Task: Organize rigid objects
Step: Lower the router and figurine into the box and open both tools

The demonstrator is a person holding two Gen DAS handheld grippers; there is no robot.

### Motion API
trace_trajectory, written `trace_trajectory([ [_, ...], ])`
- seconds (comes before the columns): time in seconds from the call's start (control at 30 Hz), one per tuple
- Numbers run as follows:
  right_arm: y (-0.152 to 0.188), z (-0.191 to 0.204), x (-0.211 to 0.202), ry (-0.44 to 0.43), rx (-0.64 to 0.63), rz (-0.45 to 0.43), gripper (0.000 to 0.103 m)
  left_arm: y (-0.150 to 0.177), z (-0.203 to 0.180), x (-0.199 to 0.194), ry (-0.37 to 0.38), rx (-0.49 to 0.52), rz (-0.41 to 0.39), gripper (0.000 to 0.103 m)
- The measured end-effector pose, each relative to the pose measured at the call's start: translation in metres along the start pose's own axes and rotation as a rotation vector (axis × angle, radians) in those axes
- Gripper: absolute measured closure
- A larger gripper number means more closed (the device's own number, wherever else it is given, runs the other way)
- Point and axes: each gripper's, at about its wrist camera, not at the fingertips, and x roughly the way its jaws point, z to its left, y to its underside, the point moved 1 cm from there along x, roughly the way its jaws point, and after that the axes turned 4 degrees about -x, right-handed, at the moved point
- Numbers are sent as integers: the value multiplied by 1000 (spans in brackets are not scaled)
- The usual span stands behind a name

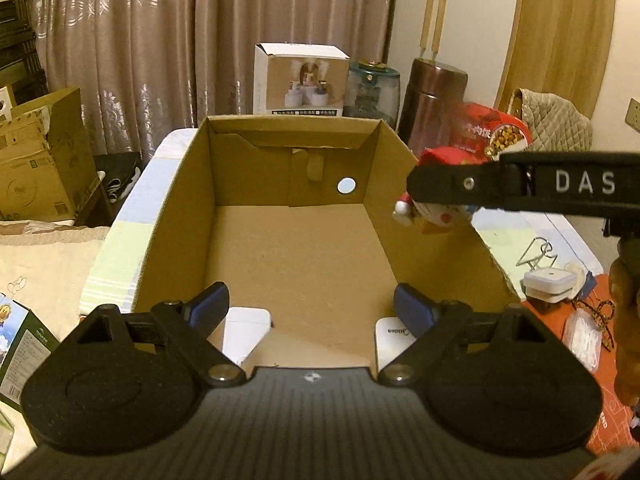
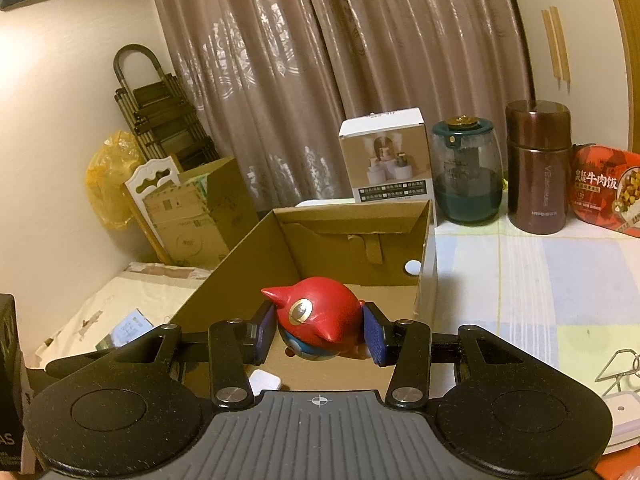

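Toy point(image 2: 320, 320): red-capped figurine, clamped between right gripper point(image 2: 320, 334) fingers, held at right wall of box point(image 2: 224, 280), above rim.
Step in hand (judged): carrying toy into box.
Next move: shift left over box floor, lower, release.
Left gripper point(image 1: 312, 310): fingers spread, grasping nothing, poised over near end of box.
White items lie on box floor near front.
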Motion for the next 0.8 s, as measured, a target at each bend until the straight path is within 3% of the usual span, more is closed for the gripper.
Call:
trace_trajectory([
  [0.8, 2, 1, 18, -10, 5, 36, 60, -1, 11, -4, -51, -10, -13, 16],
])
